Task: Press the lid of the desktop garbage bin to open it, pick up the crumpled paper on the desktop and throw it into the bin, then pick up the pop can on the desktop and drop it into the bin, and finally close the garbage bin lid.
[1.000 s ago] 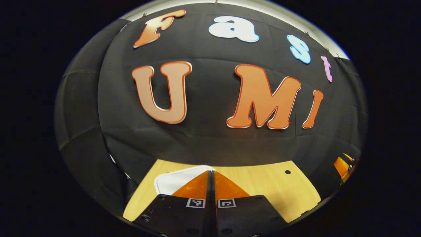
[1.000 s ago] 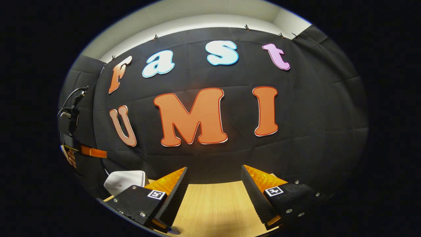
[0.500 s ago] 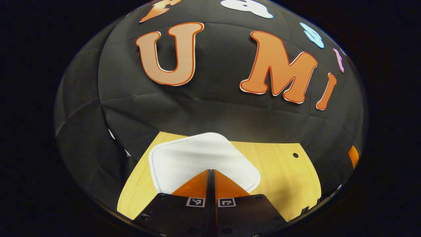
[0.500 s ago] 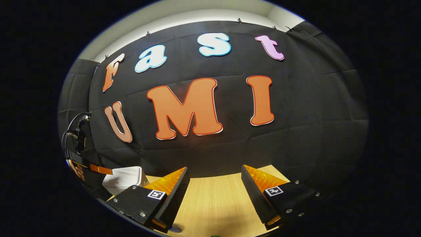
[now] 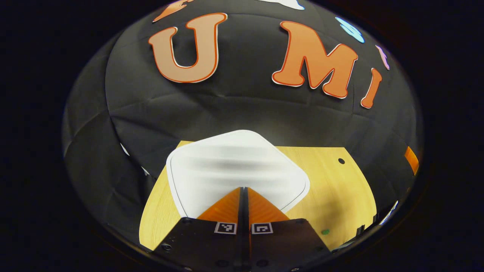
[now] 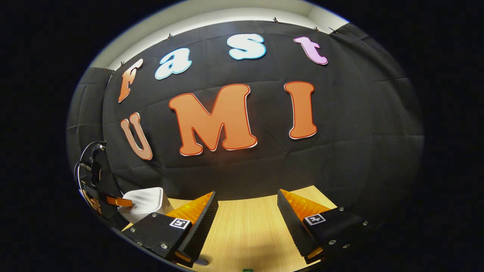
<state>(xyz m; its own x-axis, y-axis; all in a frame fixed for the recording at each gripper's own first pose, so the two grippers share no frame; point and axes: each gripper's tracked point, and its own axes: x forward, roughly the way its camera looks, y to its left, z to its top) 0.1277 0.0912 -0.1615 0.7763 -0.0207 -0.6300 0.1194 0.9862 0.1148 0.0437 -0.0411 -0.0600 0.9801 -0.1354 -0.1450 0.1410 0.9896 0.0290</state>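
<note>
With its jaws clenched together and holding nothing, the left gripper (image 5: 242, 189) sits over the white bin lid (image 5: 234, 166); the right gripper (image 6: 247, 202) gapes wide above the desktop (image 6: 245, 230).

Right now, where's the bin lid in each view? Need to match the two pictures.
Left gripper view: the white bin lid sits low in the centre, just beyond the shut left tongs.
Right gripper view: the bin lid is at the lower left, left of the open right tongs, with the left tongs at it.
Shared landmark: the wooden table.
</note>
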